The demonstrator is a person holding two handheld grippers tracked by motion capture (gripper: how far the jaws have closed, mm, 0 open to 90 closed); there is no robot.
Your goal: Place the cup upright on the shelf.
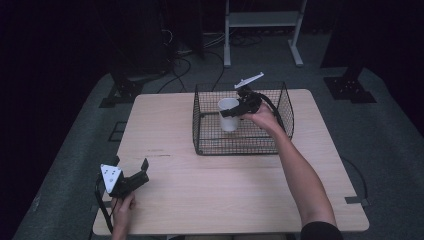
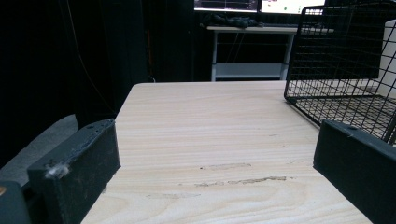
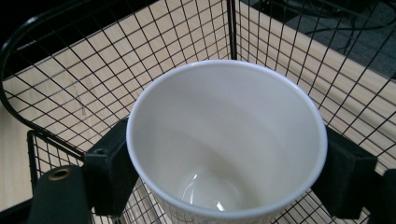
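A white paper cup (image 1: 229, 114) stands upright inside a black wire basket (image 1: 280, 131) at the middle back of the table. My right gripper (image 1: 235, 111) reaches into the basket and is shut on the cup's sides. In the right gripper view the empty cup (image 3: 224, 140) sits between the two black jaws, one on each side of it. My left gripper (image 1: 131, 171) rests low at the table's front left, open, with nothing between its jaws. In the left gripper view, bare wood lies between the jaws and the basket (image 2: 343, 65) stands ahead to the right.
The wooden table (image 1: 200, 200) has bare room at its front and left. Behind it on the floor are a white frame's legs (image 1: 260, 35), cables and dark stands. Dark scuff marks (image 2: 243, 179) cross the wood near the left gripper.
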